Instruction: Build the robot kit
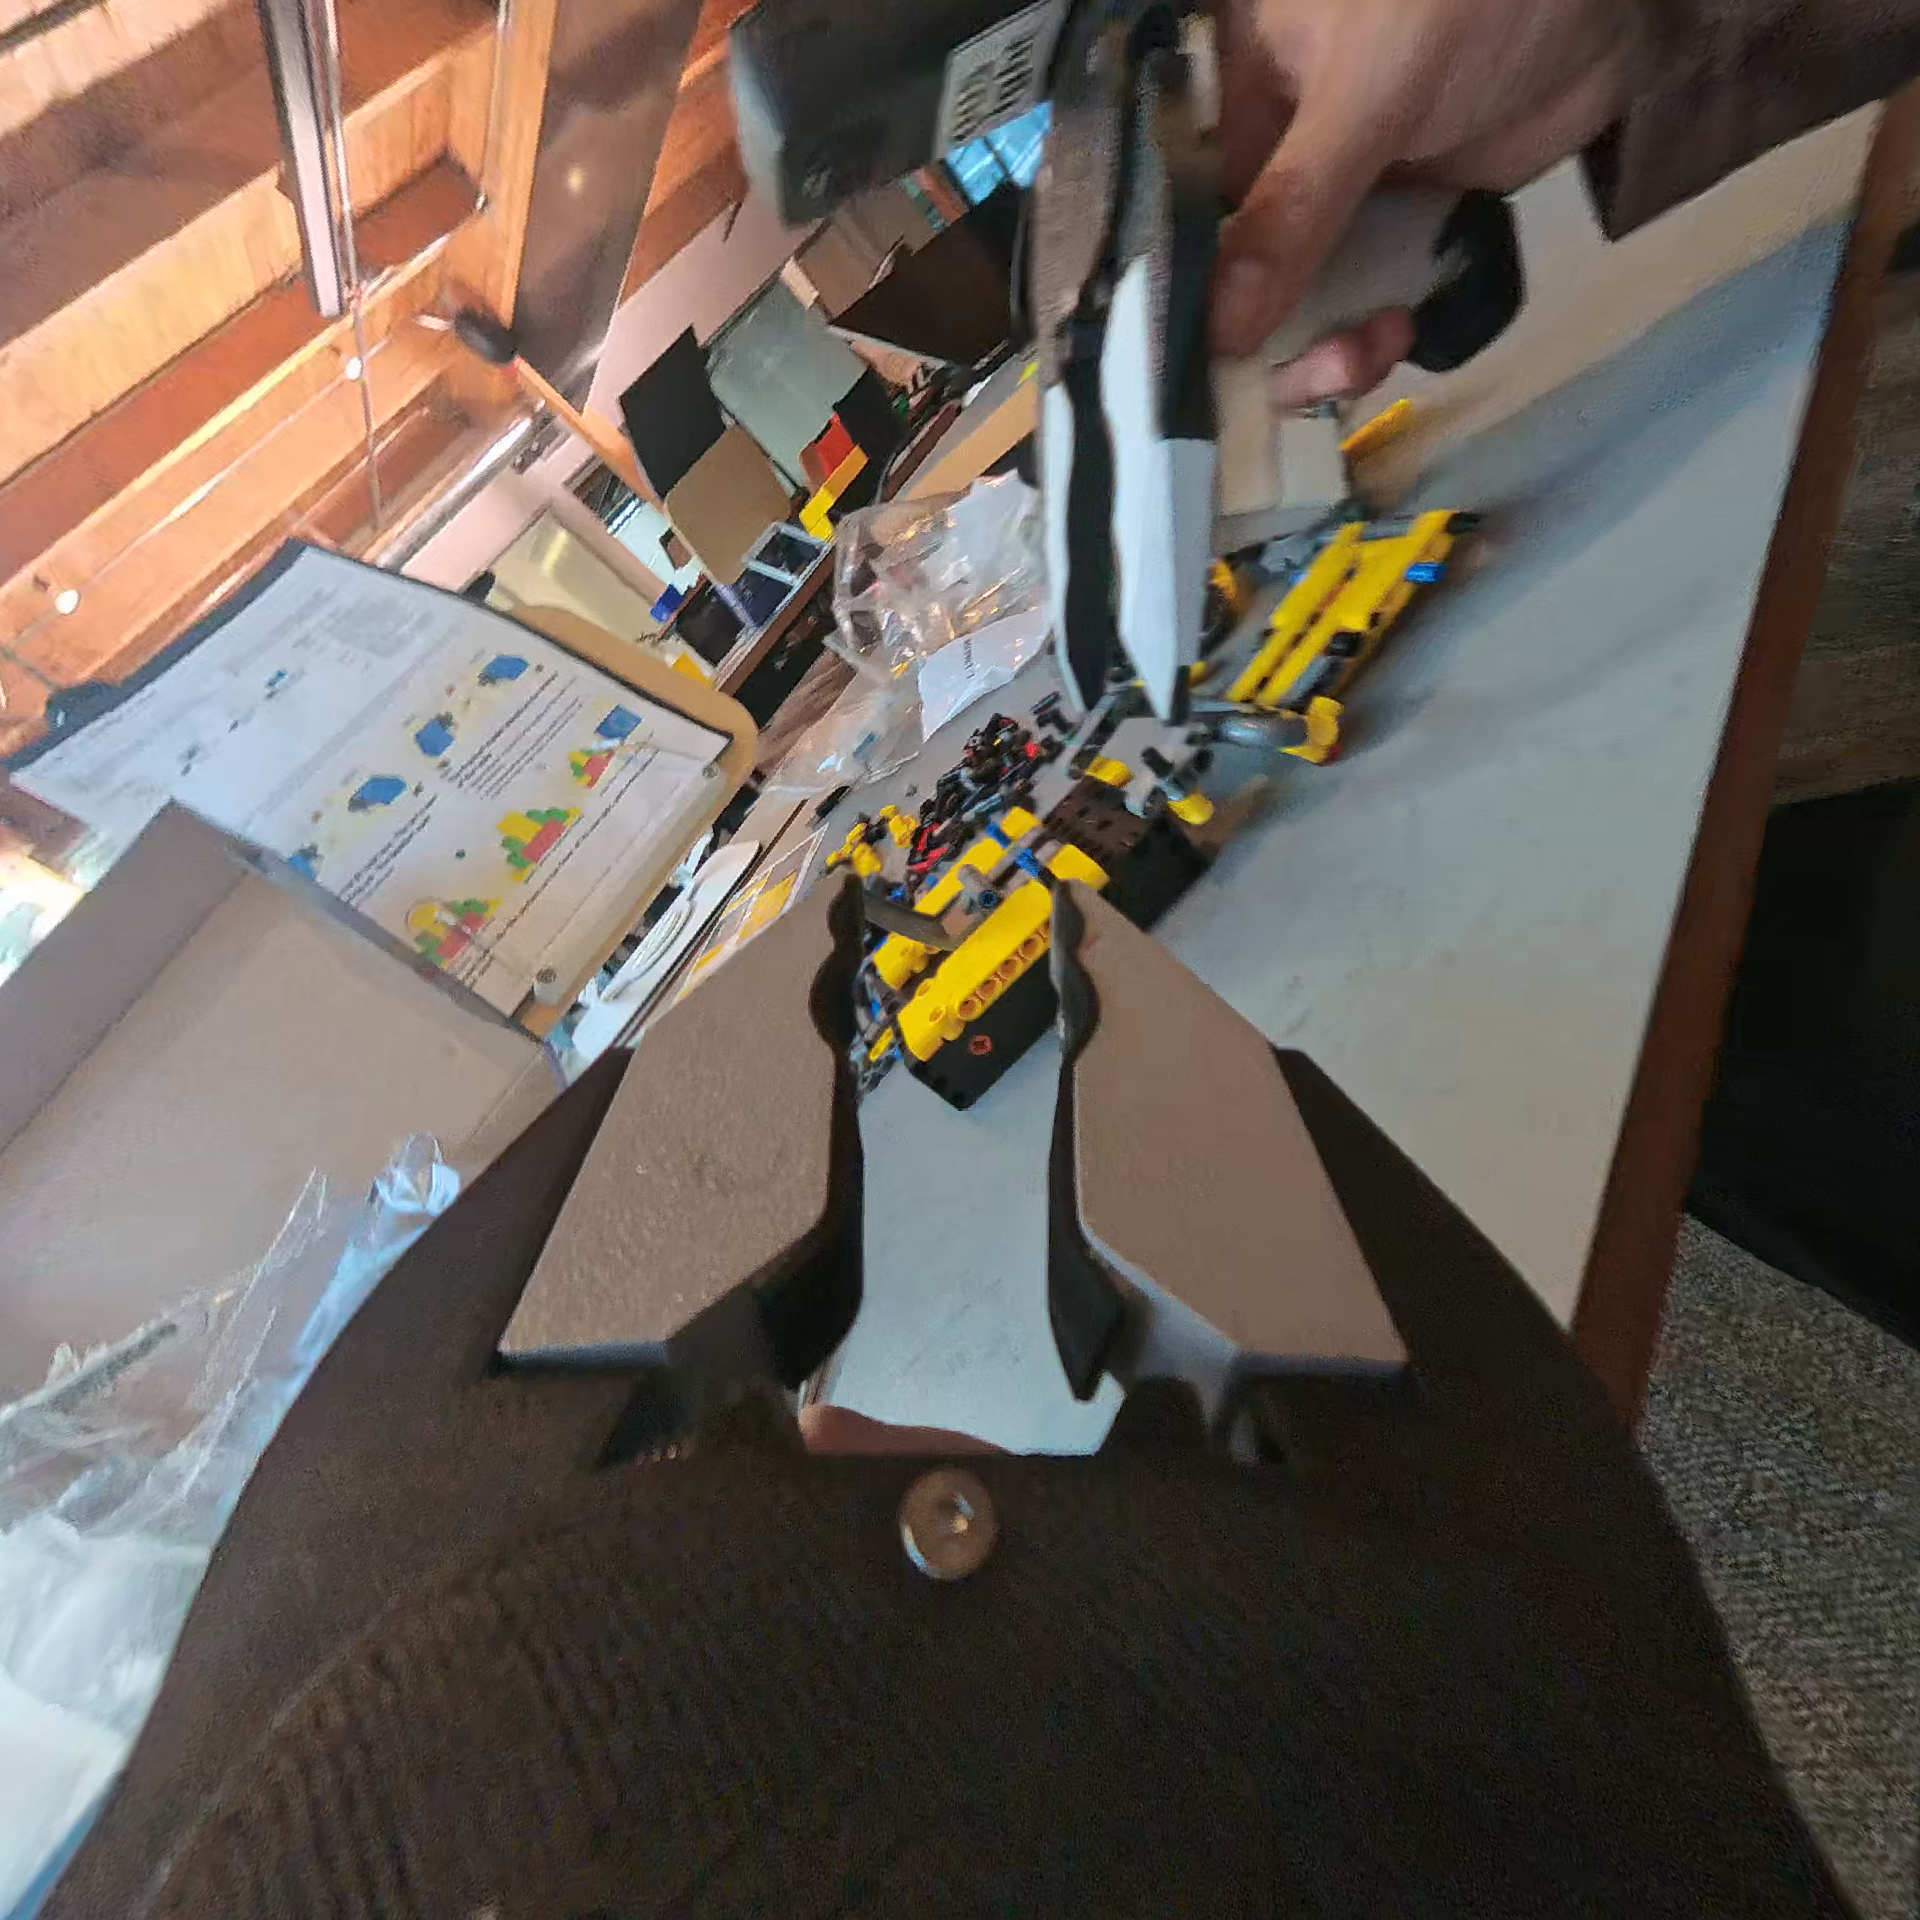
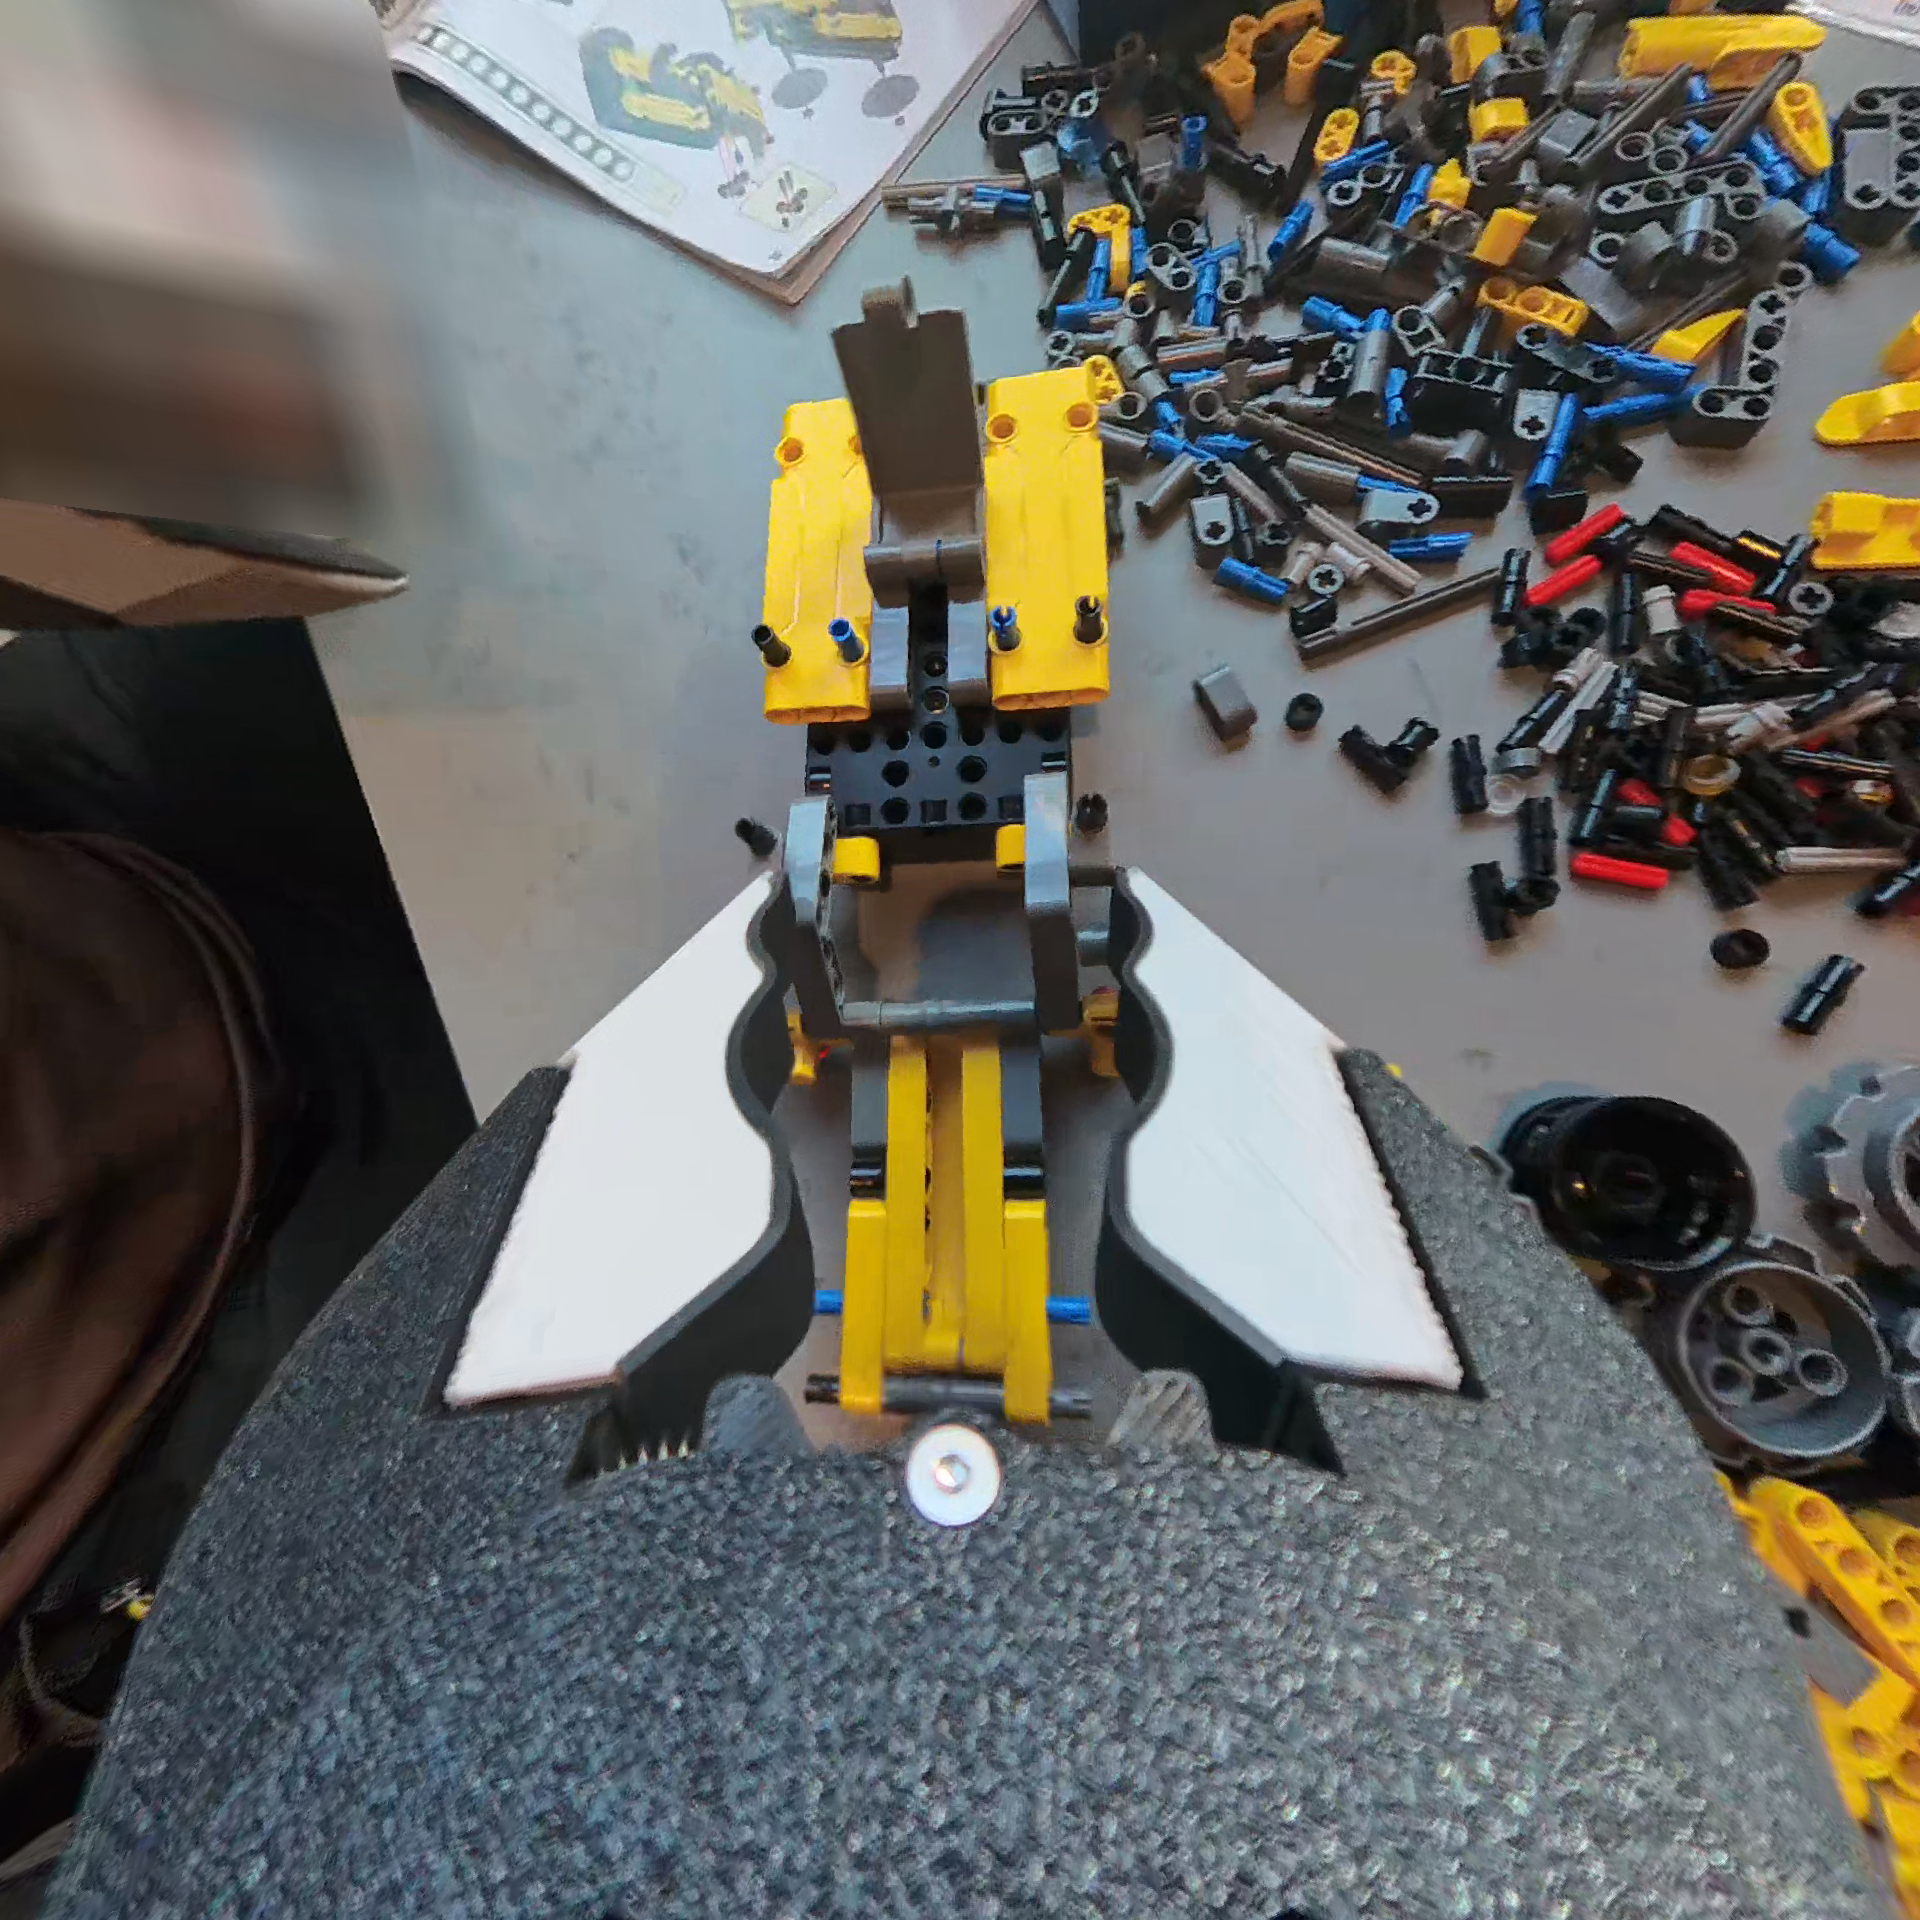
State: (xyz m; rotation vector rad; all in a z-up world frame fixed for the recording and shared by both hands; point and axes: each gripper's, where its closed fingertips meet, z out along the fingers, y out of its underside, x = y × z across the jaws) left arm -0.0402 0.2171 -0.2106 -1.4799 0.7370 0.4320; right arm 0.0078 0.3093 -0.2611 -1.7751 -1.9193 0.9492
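A yellow, black and grey building-brick vehicle model (image 2: 935, 582) lies on the grey table (image 2: 582, 499). My right gripper (image 2: 951, 914) is shut on the model's grey frame, one finger pressed against each side. In the left wrist view it (image 1: 1132, 686) comes down from above onto the model (image 1: 1330, 613), held by a hand (image 1: 1382, 135). My left gripper (image 1: 956, 904) is open and empty, a short way from the model's yellow and black end (image 1: 966, 997), which shows between its fingertips. Its blurred finger (image 2: 187, 561) shows at the left of the right wrist view.
A heap of loose bricks and pins (image 2: 1455, 416) lies right of the model, with wheels and tyres (image 2: 1631, 1174) nearer. An instruction booklet (image 2: 707, 125) lies behind. A cardboard box (image 1: 208, 1039), a printed sheet (image 1: 416, 748) and plastic bags (image 1: 935, 582) stand left. The table's wooden edge (image 1: 1714, 831) is right.
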